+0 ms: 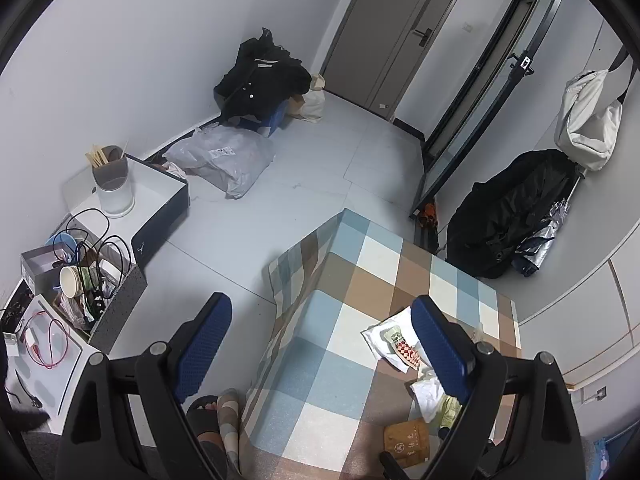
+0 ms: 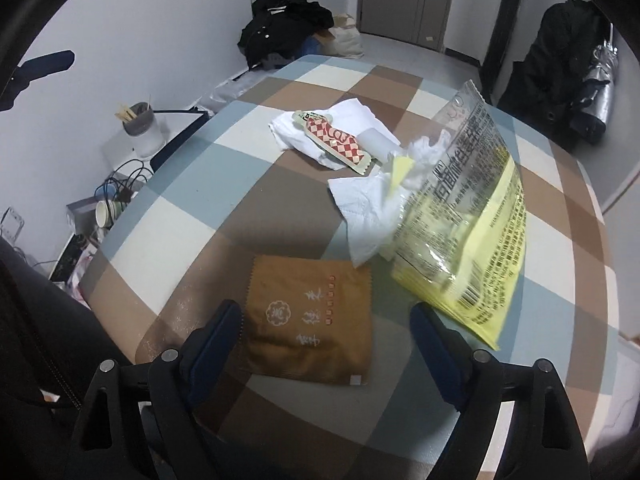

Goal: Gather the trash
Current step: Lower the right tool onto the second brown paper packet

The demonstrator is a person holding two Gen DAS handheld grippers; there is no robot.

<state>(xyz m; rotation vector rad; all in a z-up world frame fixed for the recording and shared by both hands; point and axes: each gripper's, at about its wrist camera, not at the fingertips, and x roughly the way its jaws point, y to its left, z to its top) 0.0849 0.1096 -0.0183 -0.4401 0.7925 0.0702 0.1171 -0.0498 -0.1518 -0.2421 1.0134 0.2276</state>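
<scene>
Right wrist view showed the right gripper (image 2: 322,336) angled steeply down over the table (image 2: 168,216), jaws wide apart and straddling the brown packet (image 2: 308,324) without pinching it. The packet lay flat, so the fingers might skid over it or snag the cloth instead. The yellow bag (image 2: 464,216) beside it, apparently propped on tissue (image 2: 364,216), could get knocked. The left gripper (image 1: 322,344) hung over the table's edge, jaws spread and empty, with the checked wrapper (image 1: 404,350) just beside its right finger.
</scene>
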